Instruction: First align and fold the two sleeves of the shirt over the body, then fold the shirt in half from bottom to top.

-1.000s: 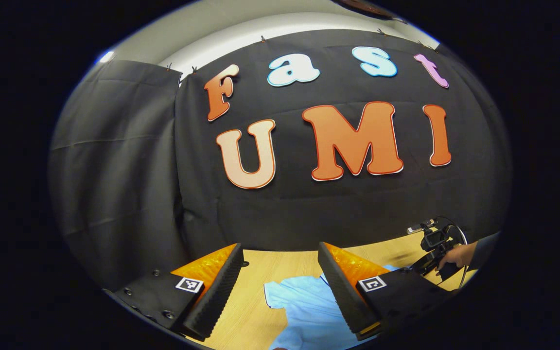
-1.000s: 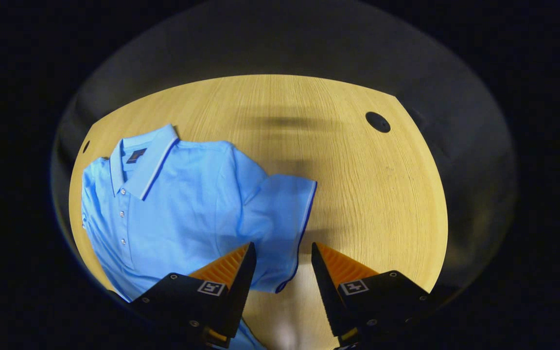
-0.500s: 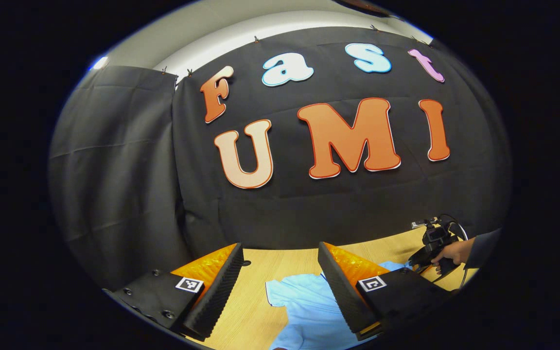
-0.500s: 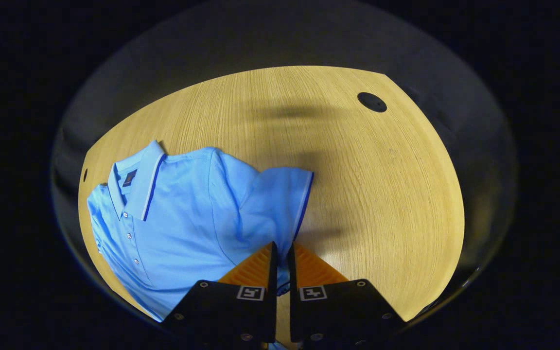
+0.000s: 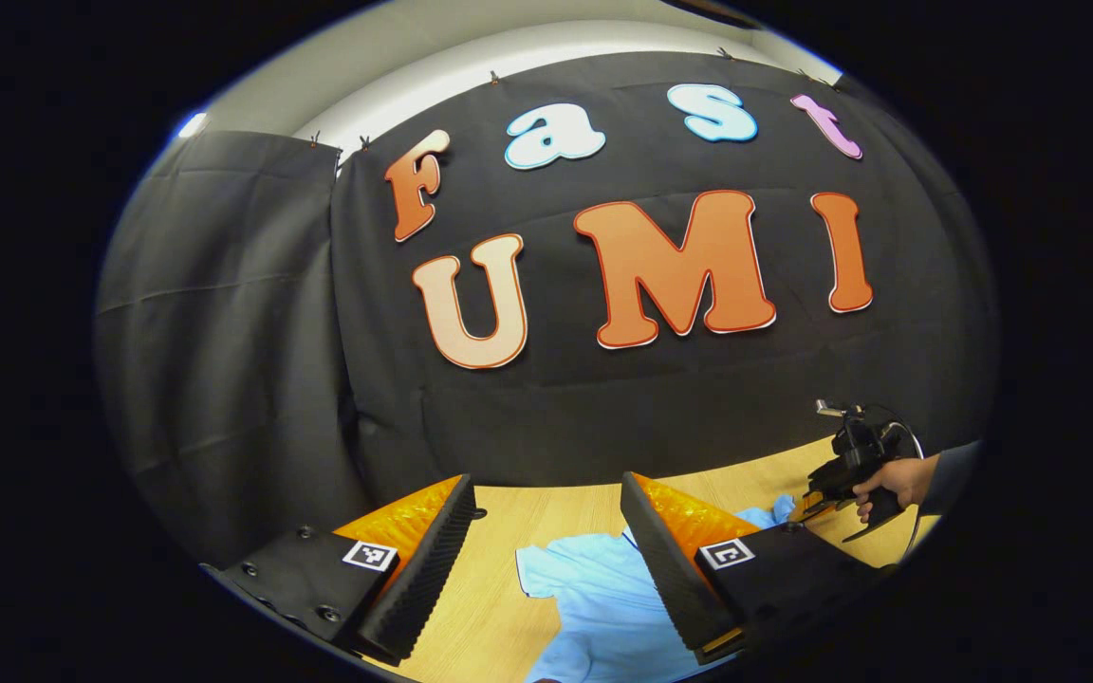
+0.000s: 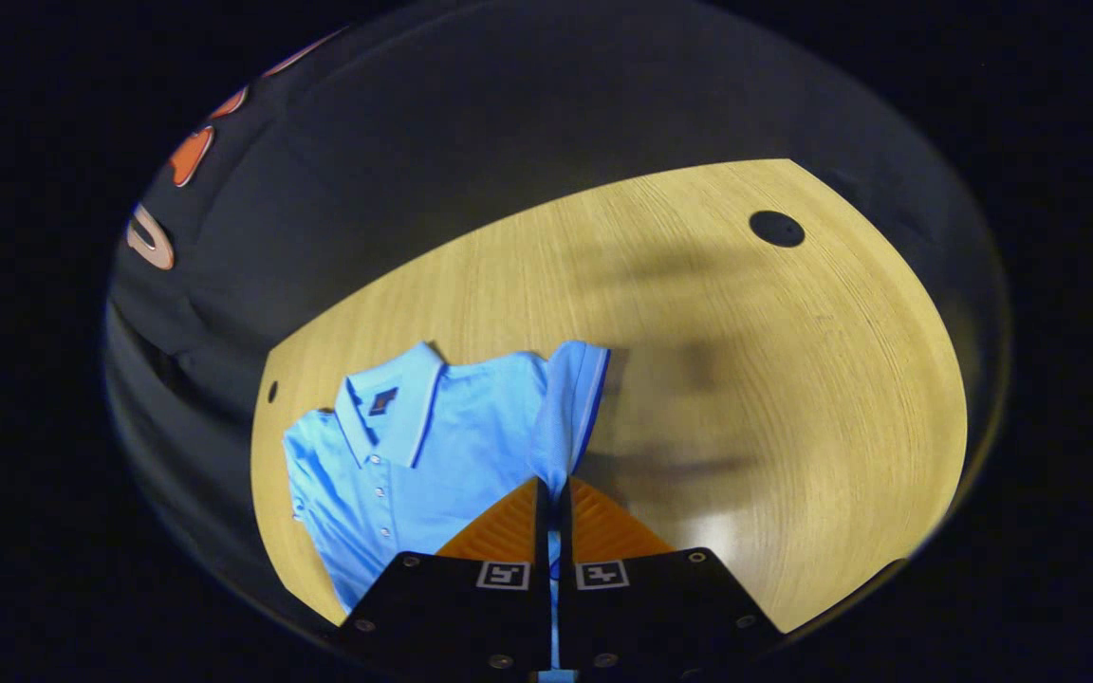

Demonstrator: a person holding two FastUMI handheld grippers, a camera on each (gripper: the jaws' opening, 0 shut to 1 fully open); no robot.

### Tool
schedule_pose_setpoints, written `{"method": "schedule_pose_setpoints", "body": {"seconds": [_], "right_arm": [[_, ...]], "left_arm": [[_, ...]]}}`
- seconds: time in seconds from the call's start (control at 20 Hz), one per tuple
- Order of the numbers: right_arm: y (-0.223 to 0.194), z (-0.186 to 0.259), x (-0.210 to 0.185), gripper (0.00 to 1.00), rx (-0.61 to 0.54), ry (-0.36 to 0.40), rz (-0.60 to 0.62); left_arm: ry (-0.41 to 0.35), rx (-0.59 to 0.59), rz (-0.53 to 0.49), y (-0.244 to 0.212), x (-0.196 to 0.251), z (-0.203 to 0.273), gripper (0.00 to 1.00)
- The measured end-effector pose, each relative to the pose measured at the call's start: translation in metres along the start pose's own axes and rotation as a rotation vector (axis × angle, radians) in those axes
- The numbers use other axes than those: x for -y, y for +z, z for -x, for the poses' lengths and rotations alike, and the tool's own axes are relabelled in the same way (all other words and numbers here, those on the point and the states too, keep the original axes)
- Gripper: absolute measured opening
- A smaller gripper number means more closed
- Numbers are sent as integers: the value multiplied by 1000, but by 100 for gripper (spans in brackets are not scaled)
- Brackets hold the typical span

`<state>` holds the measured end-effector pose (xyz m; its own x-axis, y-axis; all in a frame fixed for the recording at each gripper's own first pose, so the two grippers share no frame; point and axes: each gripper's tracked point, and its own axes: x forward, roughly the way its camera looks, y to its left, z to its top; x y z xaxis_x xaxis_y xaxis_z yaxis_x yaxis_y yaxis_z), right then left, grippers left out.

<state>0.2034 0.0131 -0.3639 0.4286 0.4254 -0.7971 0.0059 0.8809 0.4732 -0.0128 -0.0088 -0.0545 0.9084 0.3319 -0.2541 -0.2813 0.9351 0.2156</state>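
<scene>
In the right gripper view, nearest the lens, the right gripper (image 6: 551,493) has its two fingers pressed together on the hem of the right sleeve (image 6: 570,398), and the cloth rises from the pinch as a narrow standing band, lifted clear of the table (image 6: 793,379). Just past it lies the shirt (image 6: 423,446), a light blue polo spread face up on the wood, its collar (image 6: 395,403) and button placket towards the far left of the garment. The sleeve is raised but not yet laid over the body, so I judge the first fold to be only in its opening stage. In the left gripper view, the left gripper (image 5: 546,531) hangs above the table with its fingers wide apart and nothing between them; below and beyond them a part of the shirt with its left sleeve (image 5: 556,574) lies flat and unfolded. Farther off at the right edge, a hand (image 5: 888,479) holds the other gripper over the cloth. Left to do, as far as can be judged: lay this sleeve across the body, fold the other one to match, then bring the bottom hem up to the top. A round dark hole (image 6: 776,229) sits in the far corner of the table.
</scene>
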Motion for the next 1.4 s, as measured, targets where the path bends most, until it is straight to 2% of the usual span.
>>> {"method": "schedule_pose_setpoints", "body": {"seconds": [0.35, 0.65, 0.85, 1.0, 1.2, 1.25, 1.3, 1.35, 1.4], "right_arm": [[-2, 3, -71, 3, 2, 101, 103], [-24, -19, -115, 4, -53, 119, 198], [-38, -39, -136, 4, -92, 131, 188], [-52, -43, -159, 11, -134, 198, 180], [-55, -24, -185, 23, -120, 308, 210], [-55, -20, -186, 24, -110, 314, 222], [-52, -16, -183, 39, -90, 310, 240], [-49, -11, -180, 45, -64, 294, 256], [-46, -5, -176, 38, -42, 285, 270]], "left_arm": [[6, -8, 6, -4, -5, 1, 100], [52, -20, -4, -10, -23, 6, 100], [76, -38, 1, -19, -32, 6, 100], [86, -54, 5, -28, -36, 5, 100], [83, -41, 47, -31, -41, -2, 100], [72, -39, 49, -32, -39, -6, 100], [56, -36, 44, -32, -36, -11, 100], [41, -34, 44, -31, -35, -17, 100], [21, -39, 50, -34, -33, -23, 100]]}}
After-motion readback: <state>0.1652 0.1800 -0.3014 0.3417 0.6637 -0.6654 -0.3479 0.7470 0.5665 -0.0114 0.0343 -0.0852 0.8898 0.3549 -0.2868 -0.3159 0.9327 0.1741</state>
